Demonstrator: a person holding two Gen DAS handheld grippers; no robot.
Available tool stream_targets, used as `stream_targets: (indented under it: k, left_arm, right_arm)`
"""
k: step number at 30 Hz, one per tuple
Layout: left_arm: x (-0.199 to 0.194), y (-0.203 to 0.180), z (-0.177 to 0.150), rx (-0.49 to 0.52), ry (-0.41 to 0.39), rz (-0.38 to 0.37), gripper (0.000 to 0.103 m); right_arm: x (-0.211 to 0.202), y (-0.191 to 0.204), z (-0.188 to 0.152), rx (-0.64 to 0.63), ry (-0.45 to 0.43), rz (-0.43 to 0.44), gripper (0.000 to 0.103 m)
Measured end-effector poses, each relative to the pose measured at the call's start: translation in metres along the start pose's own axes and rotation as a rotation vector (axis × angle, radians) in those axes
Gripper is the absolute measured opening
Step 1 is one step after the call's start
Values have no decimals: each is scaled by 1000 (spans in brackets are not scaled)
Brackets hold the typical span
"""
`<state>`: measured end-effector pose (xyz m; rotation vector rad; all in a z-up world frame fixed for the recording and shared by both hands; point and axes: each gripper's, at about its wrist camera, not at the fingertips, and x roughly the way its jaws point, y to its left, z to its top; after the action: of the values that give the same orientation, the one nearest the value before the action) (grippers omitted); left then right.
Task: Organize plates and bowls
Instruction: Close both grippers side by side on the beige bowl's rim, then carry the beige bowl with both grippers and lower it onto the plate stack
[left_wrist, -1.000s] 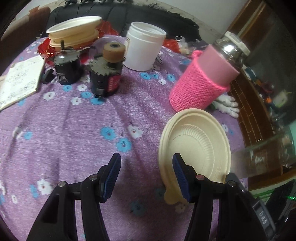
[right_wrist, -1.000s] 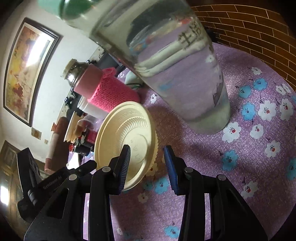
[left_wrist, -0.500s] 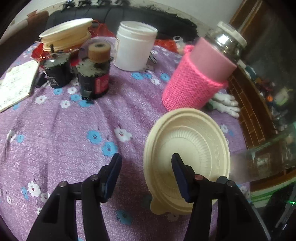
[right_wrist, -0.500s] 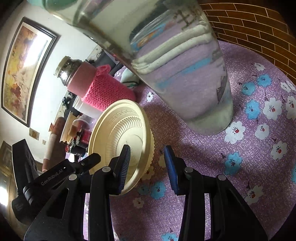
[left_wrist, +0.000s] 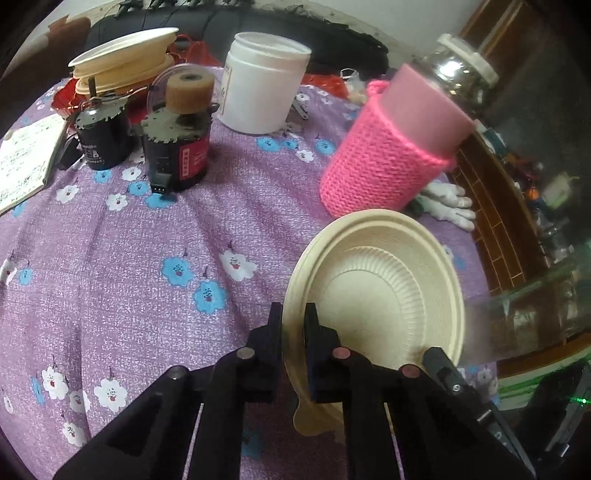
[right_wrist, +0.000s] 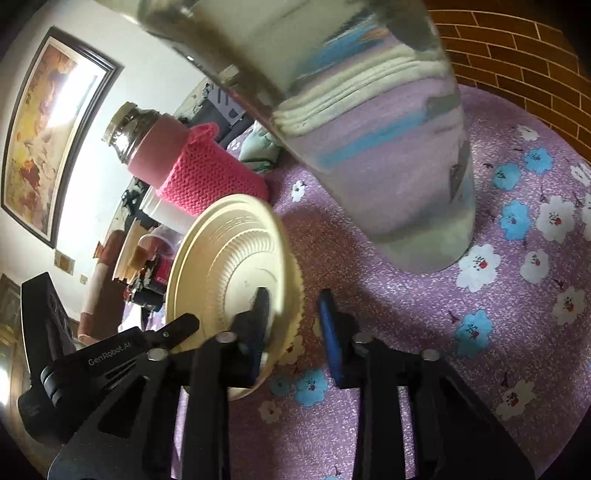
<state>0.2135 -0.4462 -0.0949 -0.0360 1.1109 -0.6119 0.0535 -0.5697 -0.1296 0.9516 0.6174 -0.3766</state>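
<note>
The cream disposable bowl (left_wrist: 373, 295), tipped on edge at four o'clock on the table (left_wrist: 110, 258), is pinched at its rim by the left claw (left_wrist: 293, 325); the right claw (right_wrist: 295, 314), closing, could buckle or tug it free.

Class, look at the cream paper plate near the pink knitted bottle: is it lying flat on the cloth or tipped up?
Tipped up. The plate stands on edge, its rim pinched in the left claw.
</note>
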Motion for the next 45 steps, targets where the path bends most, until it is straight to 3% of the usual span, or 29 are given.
stream_targets:
  k: [2, 12, 20, 29, 37, 45]
  left_arm:
    - [-4, -4, -2, 15, -8, 9, 9]
    - [-28, 8, -13, -5, -16, 32, 9]
    - [-69, 25, -35, -21, -59, 66, 9]
    - [-170, 65, -86, -48, -211, 181, 9]
    - [-274, 142, -138, -151, -340, 293, 9]
    - [-363, 230, -203, -281, -413, 420, 11]
  right_arm:
    - [0, 1, 0, 3, 6, 5, 10]
    - [-15, 10, -6, 18, 35, 68, 9]
    - [-40, 22, -32, 12, 83, 125, 9]
    - [-79, 73, -96, -99, 131, 244, 9]
    - [-108, 158, -170, -252, 210, 379, 10]
    - [-117, 255, -260, -437, 333, 510, 10]
